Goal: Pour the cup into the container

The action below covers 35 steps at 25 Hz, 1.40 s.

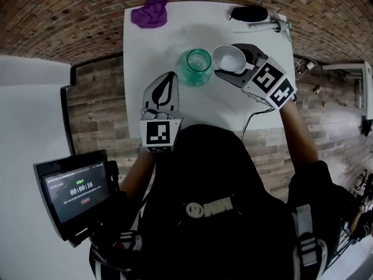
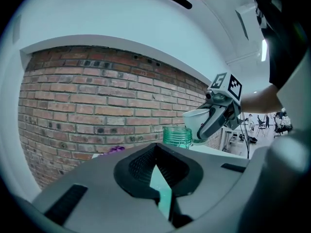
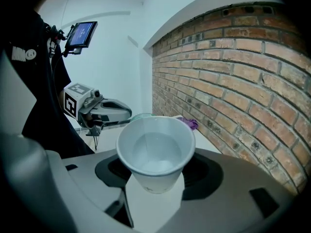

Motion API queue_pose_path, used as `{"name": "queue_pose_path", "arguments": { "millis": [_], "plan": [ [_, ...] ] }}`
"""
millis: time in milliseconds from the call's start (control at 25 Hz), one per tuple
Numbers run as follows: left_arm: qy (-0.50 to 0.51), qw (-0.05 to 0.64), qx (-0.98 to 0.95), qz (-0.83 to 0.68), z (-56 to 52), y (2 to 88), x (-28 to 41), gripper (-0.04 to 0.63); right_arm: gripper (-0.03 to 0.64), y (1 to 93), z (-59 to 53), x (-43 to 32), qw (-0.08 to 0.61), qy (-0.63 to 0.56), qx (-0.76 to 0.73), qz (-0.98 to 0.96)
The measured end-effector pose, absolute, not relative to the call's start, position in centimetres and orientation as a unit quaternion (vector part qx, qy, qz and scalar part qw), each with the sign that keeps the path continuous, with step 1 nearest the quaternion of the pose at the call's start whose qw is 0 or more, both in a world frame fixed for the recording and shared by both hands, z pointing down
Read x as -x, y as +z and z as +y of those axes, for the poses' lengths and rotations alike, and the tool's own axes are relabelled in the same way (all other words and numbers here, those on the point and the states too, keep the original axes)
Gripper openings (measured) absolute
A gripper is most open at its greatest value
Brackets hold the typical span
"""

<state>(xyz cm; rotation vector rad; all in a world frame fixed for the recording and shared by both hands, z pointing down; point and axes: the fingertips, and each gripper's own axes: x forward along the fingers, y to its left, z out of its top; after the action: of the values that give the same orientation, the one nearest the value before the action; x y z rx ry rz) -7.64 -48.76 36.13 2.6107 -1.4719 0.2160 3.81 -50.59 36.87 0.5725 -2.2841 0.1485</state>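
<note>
A white table is seen against a brick-patterned background. A green glass jar is placed near its middle, while a purple cloth and a black object are left well apart at the far edge. A white cup is clamped by its lower part between the jaws of the right gripper, which are spread wide around it. The cup is held in the air just beside the jar, about upright, and clear liquid is seen inside it. The left gripper is kept near the jar on the other side, its jaws brought together on nothing, so the jar is not steadied. Several faults can be expected. The cup's rim looks at least as wide as the jar's mouth, so liquid may be spilled onto the table if the cup is tipped too fast or before its lip is brought over the opening. The thin wall may be dented if the jaws are pressed harder, and the cup may slip if they are loosened. The free jar may be pushed or knocked over if it is struck by the cup. As for writing, 00:00:16 can be read on the small screen. Its smaller lines, the logo on the dark clothing and the faint marks low on the cup cannot be read.
</note>
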Motion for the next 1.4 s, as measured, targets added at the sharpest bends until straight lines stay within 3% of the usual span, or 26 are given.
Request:
{"name": "queue_pose_path", "arguments": {
  "millis": [880, 1400],
  "plan": [
    [0.052, 0.077, -0.862, -0.499, -48.7, 36.6, 8.0, -0.002, 0.284, 37.0, -51.0, -3.5, 0.502, -0.004, -0.174, -0.847],
    [0.045, 0.076, -0.863, -0.498, -48.6, 36.5, 8.0, -0.002, 0.284, 36.7, -51.6, -3.2, 0.516, -0.041, -0.196, -0.833]
  ]
}}
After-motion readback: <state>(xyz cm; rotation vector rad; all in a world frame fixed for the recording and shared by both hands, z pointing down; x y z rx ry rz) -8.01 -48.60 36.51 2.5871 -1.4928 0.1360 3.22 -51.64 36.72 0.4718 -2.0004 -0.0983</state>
